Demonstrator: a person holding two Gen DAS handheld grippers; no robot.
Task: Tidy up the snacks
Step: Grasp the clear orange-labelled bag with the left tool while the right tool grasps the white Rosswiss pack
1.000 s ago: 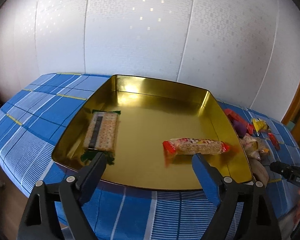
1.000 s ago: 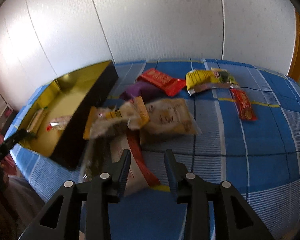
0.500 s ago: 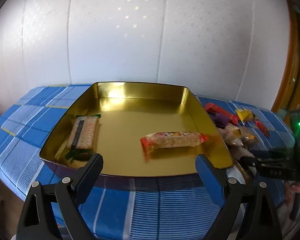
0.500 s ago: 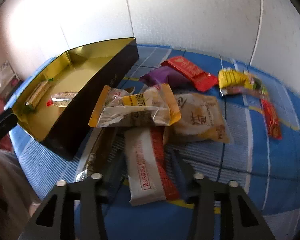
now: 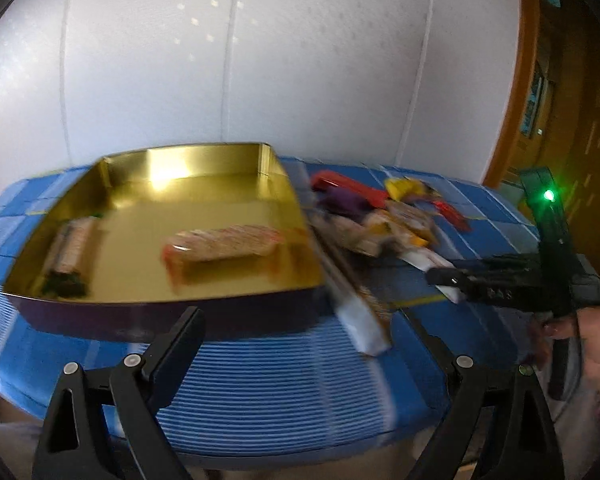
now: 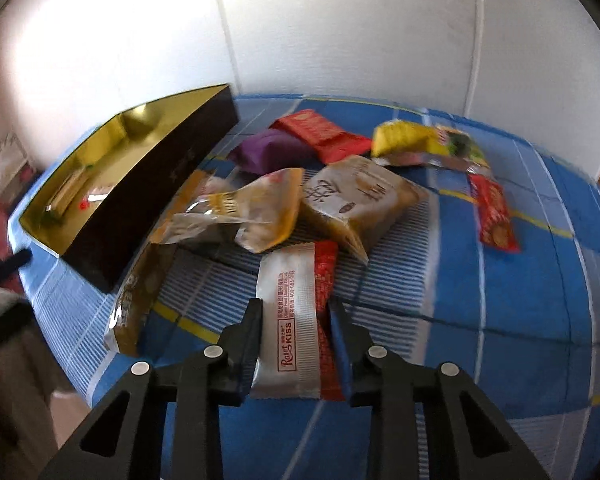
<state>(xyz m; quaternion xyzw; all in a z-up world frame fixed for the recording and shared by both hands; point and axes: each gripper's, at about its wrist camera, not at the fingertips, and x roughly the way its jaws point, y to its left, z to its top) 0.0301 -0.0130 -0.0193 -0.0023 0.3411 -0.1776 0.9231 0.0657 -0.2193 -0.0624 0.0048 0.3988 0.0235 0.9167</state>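
A gold tin box (image 5: 100, 296) (image 6: 112, 136) stands on the blue checked table and holds a cracker pack (image 5: 70, 250) and a red-ended bar (image 5: 224, 244). My left gripper (image 5: 308, 344) is open and empty in front of the box. My right gripper (image 6: 296, 312) has its fingers on both sides of a silver and red wafer pack (image 6: 296, 308) that lies on the cloth; the jaws touch or nearly touch its edges. The right gripper also shows in the left wrist view (image 5: 452, 278).
A pile of snacks lies right of the box: two tan pouches (image 6: 356, 200), a purple pack (image 6: 272, 152), a red pack (image 6: 324, 134), a yellow pack (image 6: 412, 142), a red bar (image 6: 494, 216) and a long brown bar (image 6: 136, 296). A white wall stands behind the table.
My left gripper has swung right, so the box now sits to its left. My right gripper has moved forward and down around the wafer pack.
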